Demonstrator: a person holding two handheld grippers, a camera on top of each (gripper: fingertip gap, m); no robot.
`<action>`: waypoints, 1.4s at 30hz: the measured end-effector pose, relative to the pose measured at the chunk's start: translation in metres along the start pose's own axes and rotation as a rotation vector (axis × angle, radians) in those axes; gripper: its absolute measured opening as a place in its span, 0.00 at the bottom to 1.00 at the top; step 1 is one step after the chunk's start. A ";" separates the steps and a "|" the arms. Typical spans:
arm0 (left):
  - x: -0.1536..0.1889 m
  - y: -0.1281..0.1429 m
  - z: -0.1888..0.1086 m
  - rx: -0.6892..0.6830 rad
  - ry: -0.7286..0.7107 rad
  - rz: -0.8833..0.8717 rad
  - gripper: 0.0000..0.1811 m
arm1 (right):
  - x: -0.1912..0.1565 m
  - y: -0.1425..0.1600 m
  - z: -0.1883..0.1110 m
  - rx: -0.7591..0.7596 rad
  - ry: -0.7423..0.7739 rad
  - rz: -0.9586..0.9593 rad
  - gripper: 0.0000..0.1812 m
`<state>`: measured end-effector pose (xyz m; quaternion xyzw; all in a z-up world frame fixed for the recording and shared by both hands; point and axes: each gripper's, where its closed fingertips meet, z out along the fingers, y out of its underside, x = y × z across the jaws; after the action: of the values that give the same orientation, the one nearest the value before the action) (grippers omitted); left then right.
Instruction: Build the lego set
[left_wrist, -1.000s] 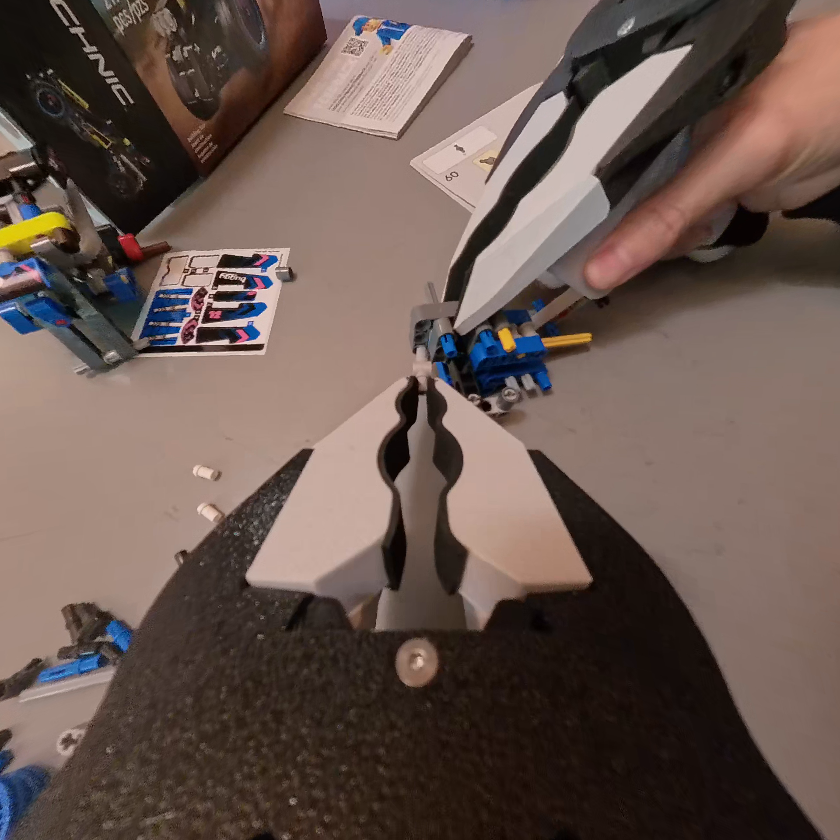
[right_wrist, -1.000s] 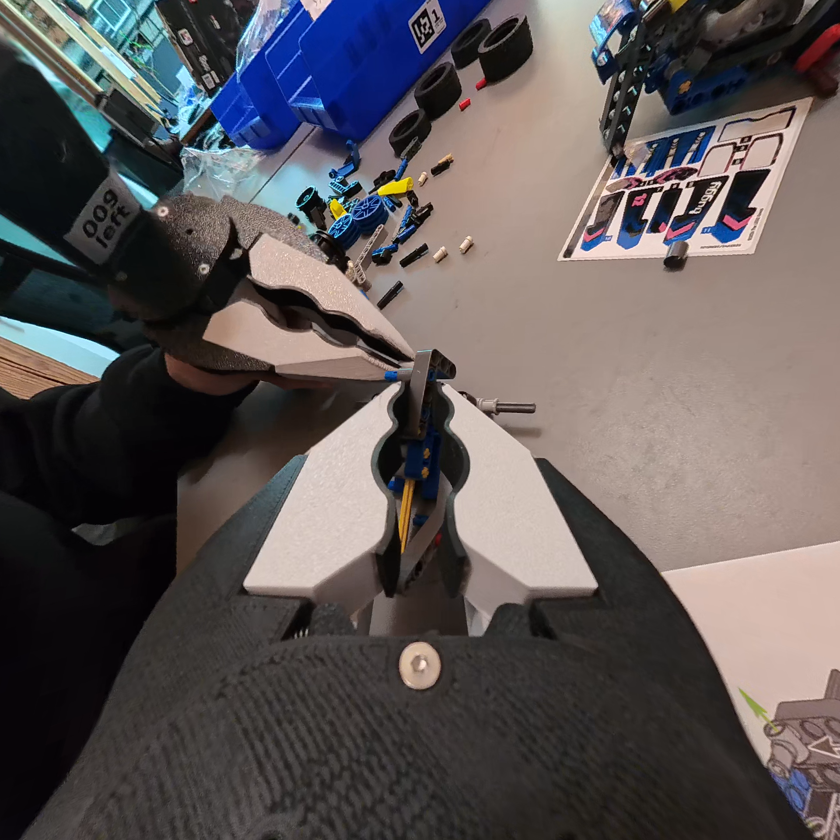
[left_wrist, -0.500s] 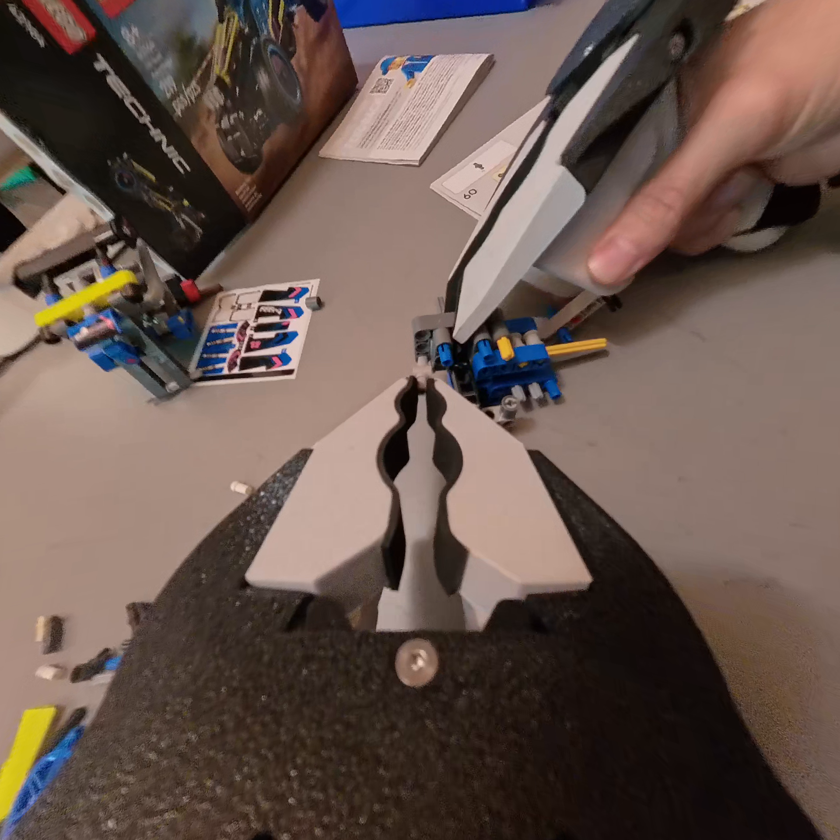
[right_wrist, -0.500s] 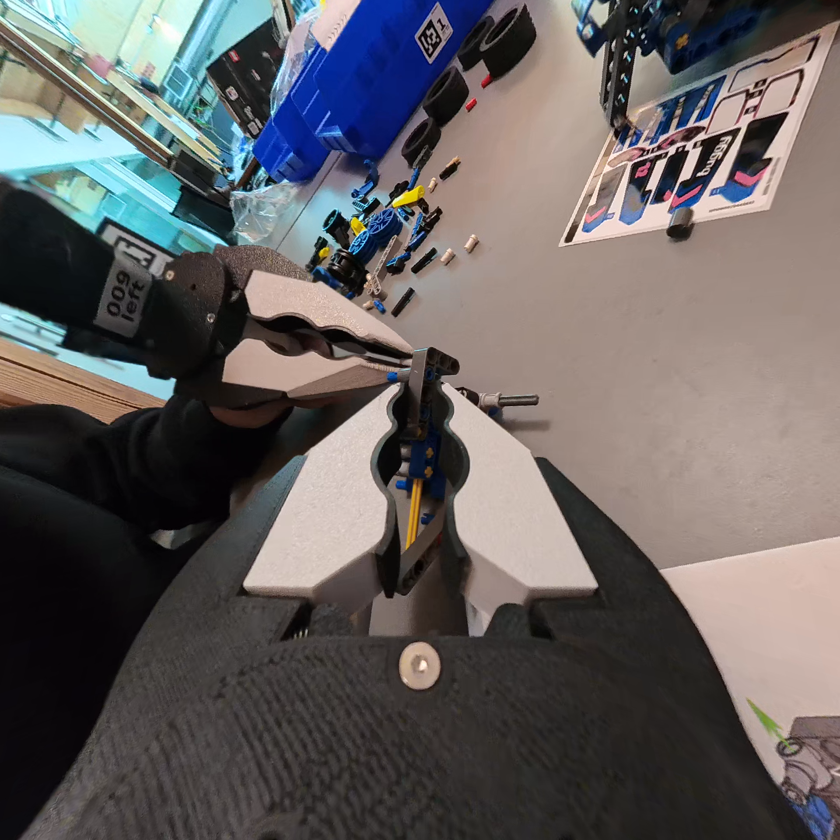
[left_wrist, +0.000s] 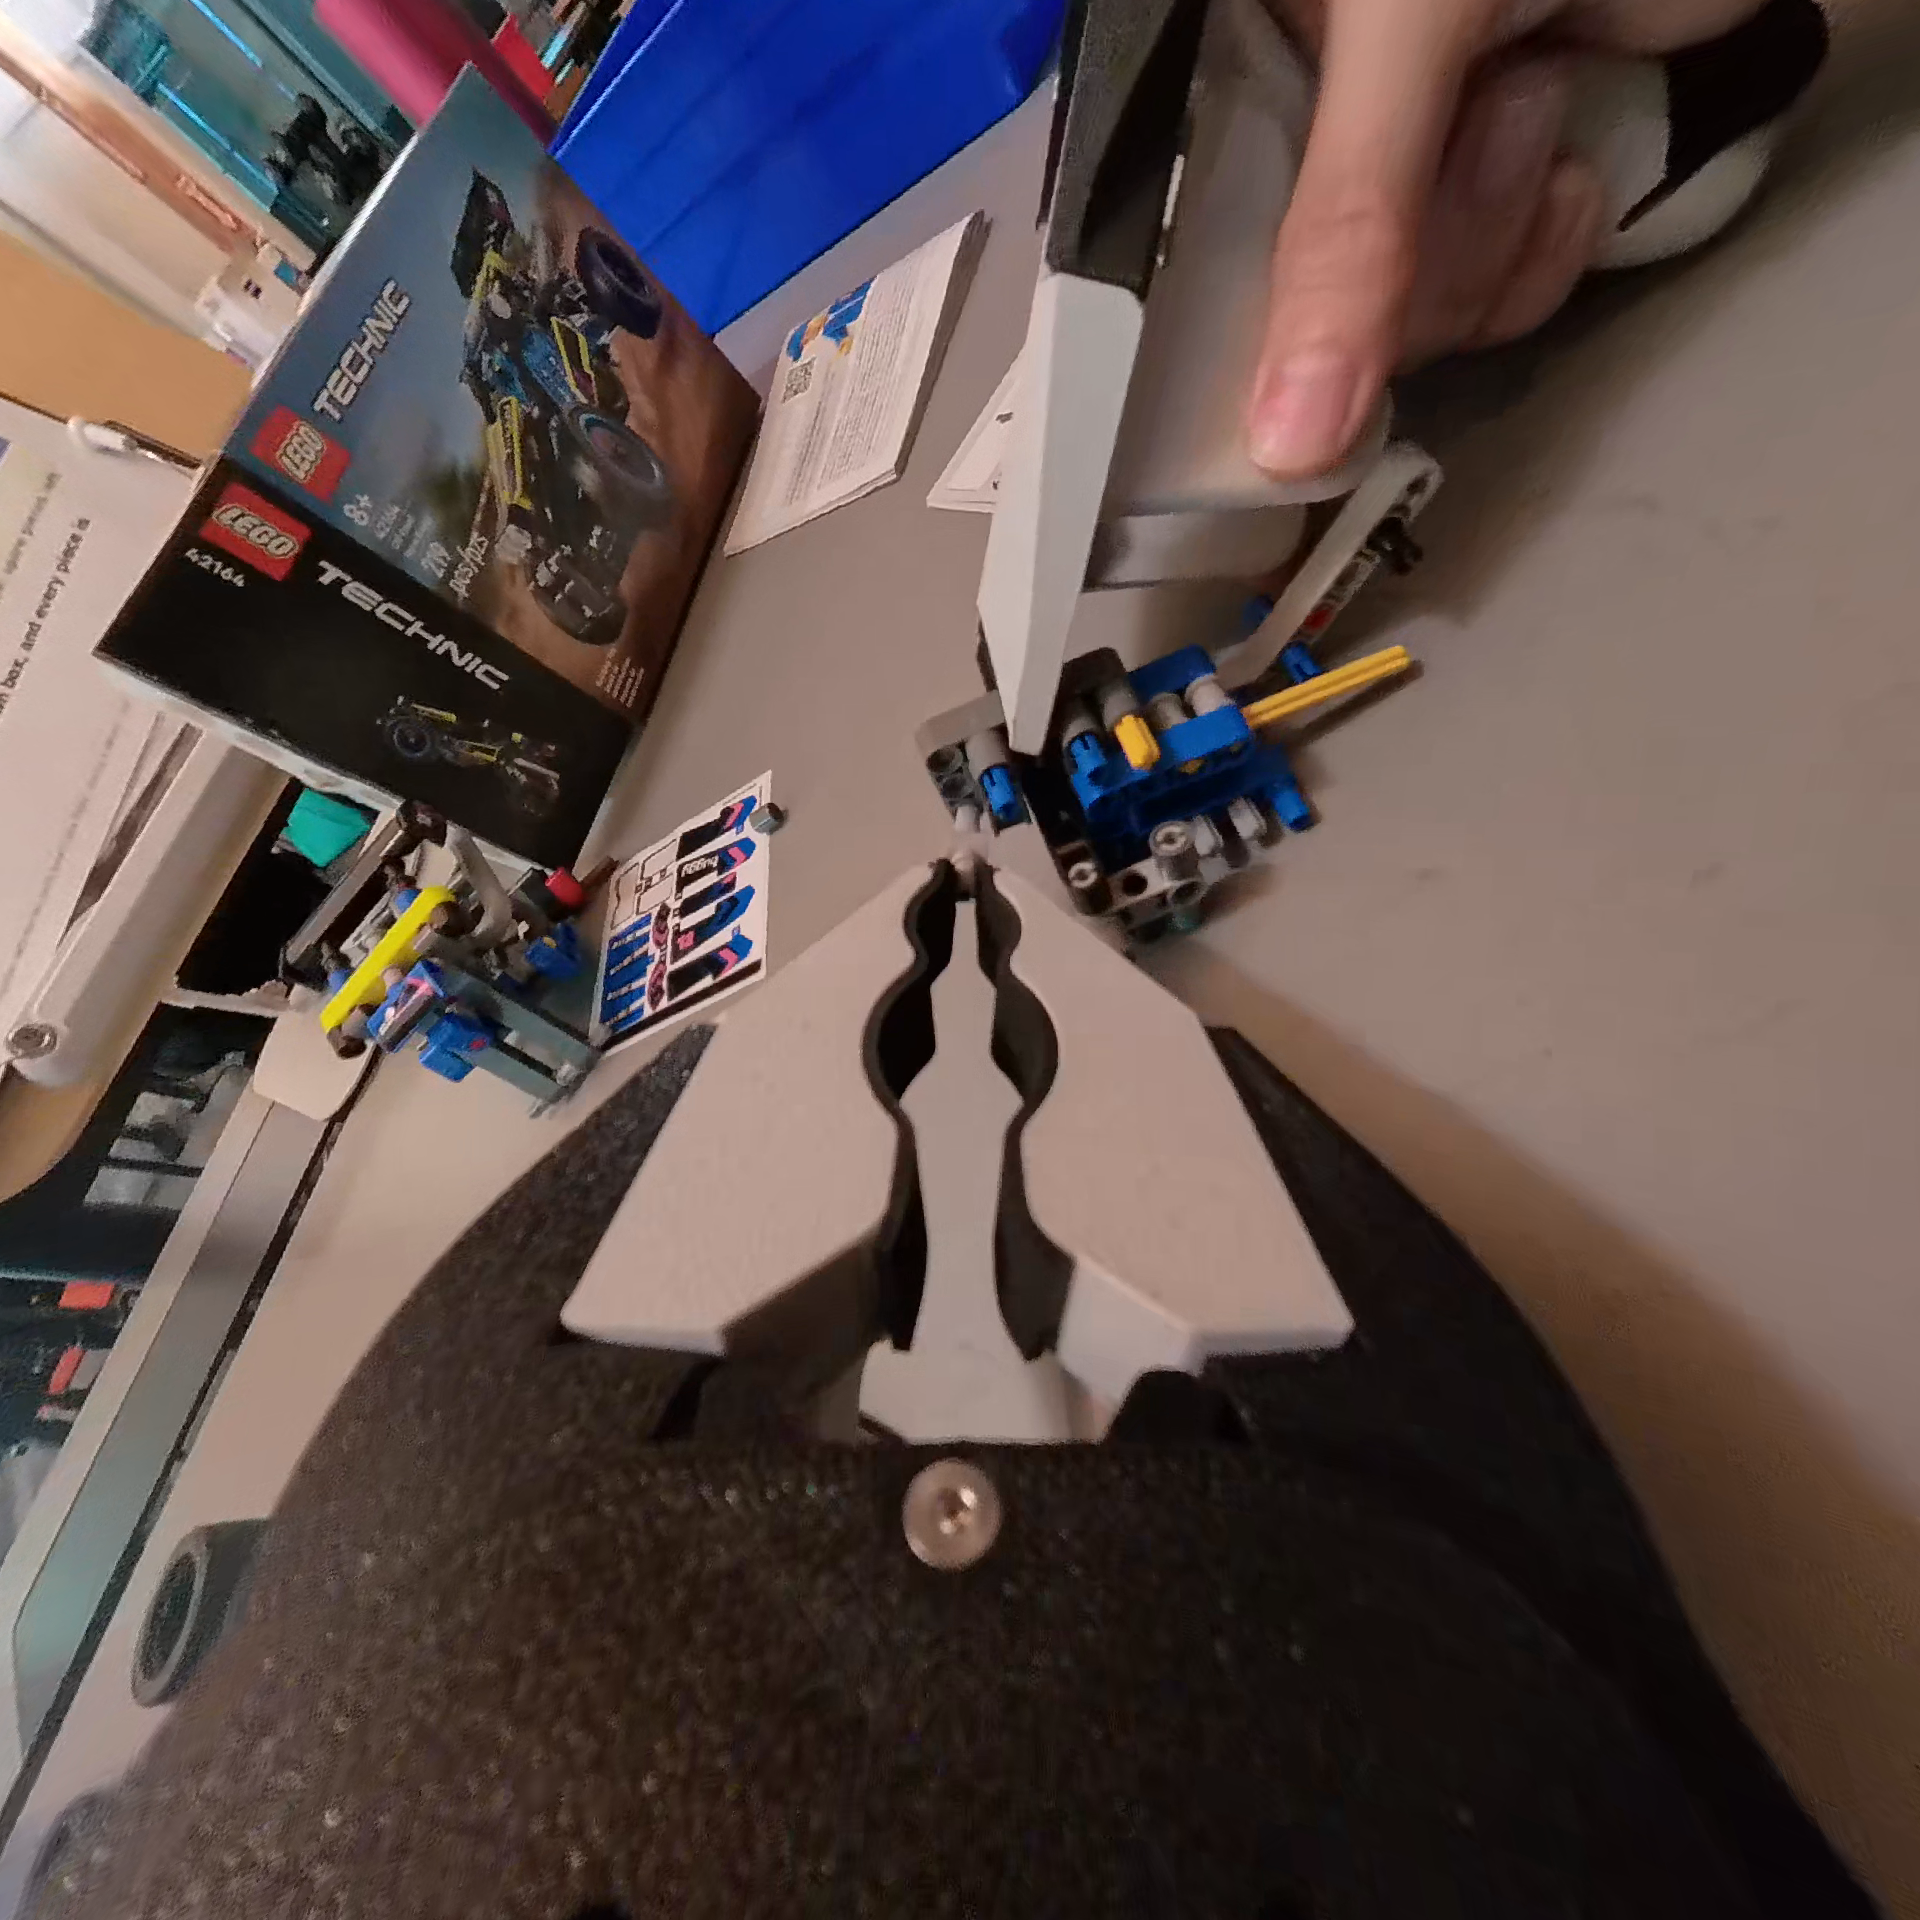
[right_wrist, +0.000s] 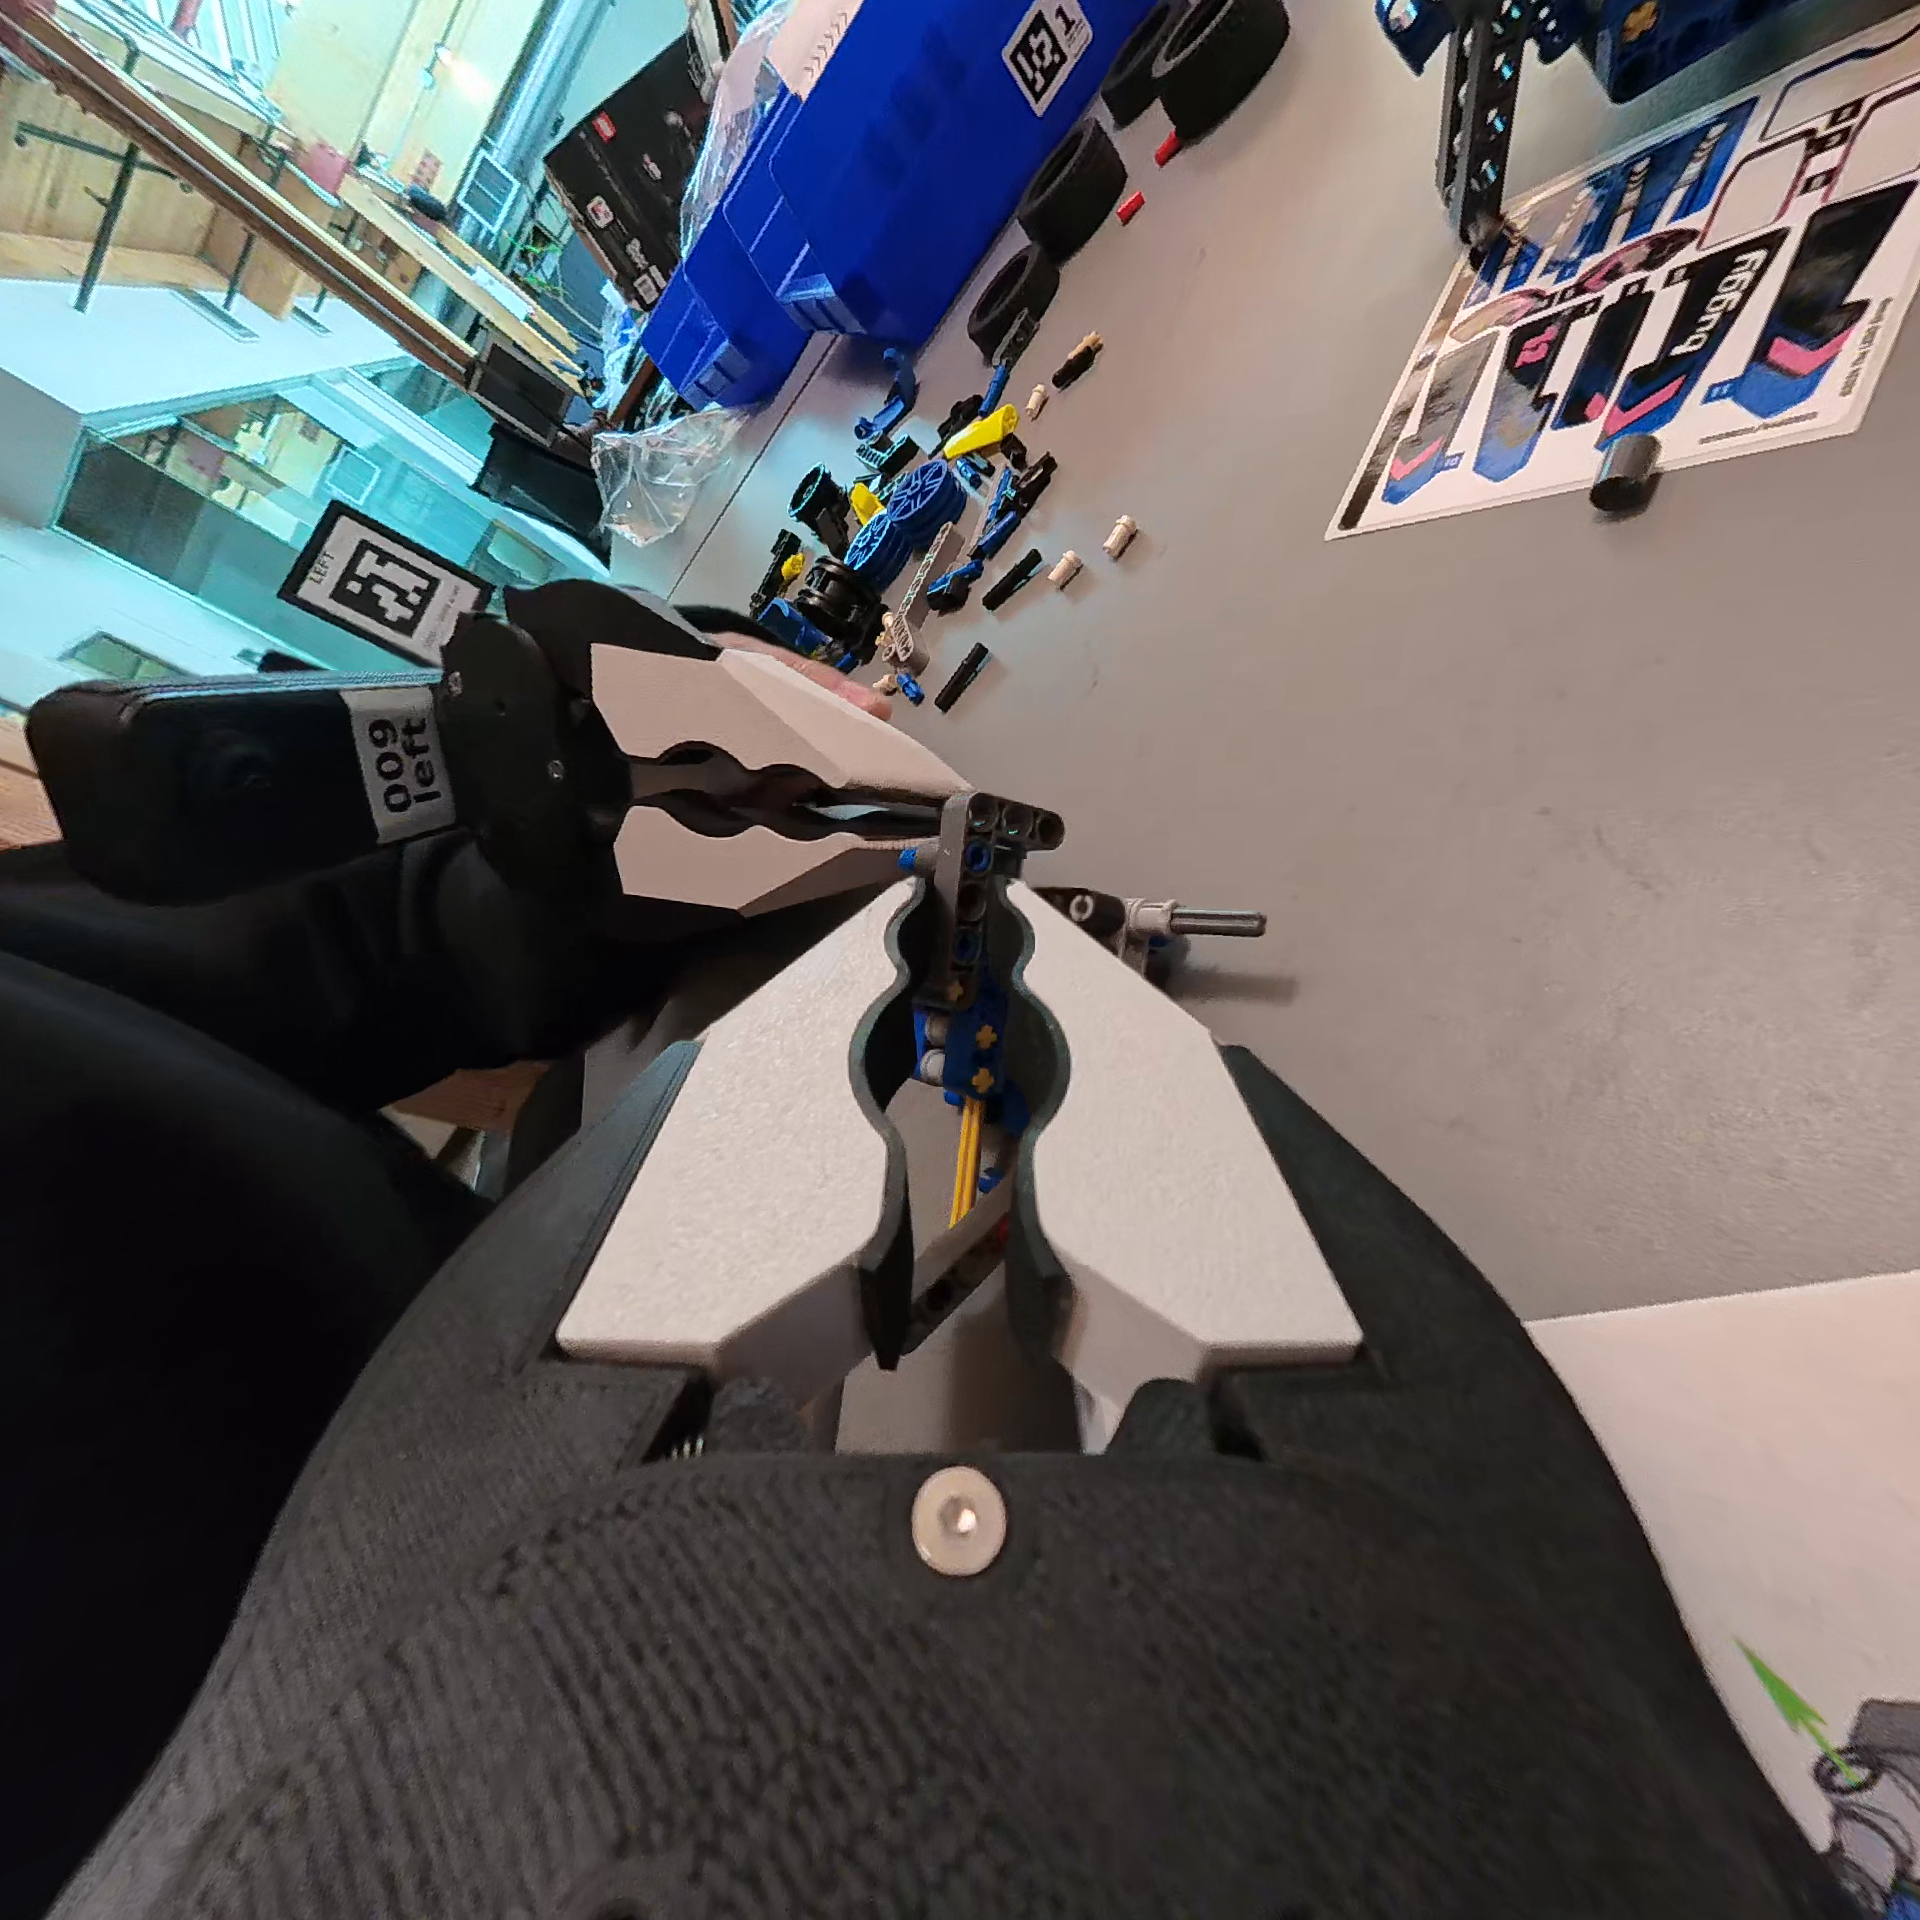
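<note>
Two hand-held grippers meet over a grey worktop (left_wrist: 1558, 1039). One, the right hand-held gripper (right_wrist: 961, 904), slants down with its grey fingers clamped on a small blue and grey lego assembly (left_wrist: 1153, 769), which rests on the worktop; a yellow axle (left_wrist: 1325, 681) sticks out of that assembly toward the person's bare hand (left_wrist: 1455, 208), whose thumb lies along the gripper's finger. From the other side, the left hand-held gripper (left_wrist: 966, 868) lies low and nearly level, its tips pressed together on a thin pale pin (left_wrist: 966, 842) at the assembly's grey corner beam (right_wrist: 997, 831). A black sleeve (right_wrist: 312, 935) covers the arm behind the left gripper.

Beyond the assembly lie a sticker sheet (left_wrist: 686, 914) and a small grey cylinder (right_wrist: 1626, 483) at the sheet's edge. Near the worktop's edge sits a larger blue, grey and yellow sub-build (left_wrist: 436, 987), with the set's box (left_wrist: 447, 499) standing behind it and a folded leaflet (left_wrist: 862, 384) beside that. A blue bin (right_wrist: 904, 177), black tyres (right_wrist: 1070, 187) and a scatter of loose pieces (right_wrist: 935, 520) lie farther along. An open instruction page (right_wrist: 1714, 1507) lies by the right gripper.
</note>
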<state>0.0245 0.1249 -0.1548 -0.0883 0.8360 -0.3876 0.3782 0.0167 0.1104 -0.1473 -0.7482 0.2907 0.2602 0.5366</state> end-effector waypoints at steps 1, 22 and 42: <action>0.000 0.000 0.001 0.007 0.008 0.007 0.01 | -0.001 0.001 0.000 -0.005 -0.007 0.002 0.05; -0.010 0.003 0.012 0.083 0.181 0.023 0.01 | 0.020 -0.019 -0.008 -0.165 0.342 -0.066 0.09; 0.004 0.005 0.005 0.057 0.208 0.059 0.01 | 0.023 -0.006 -0.007 -0.394 0.478 -0.001 0.10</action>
<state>0.0255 0.1237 -0.1630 -0.0119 0.8616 -0.4071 0.3029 0.0374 0.1013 -0.1573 -0.8781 0.3522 0.1278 0.2977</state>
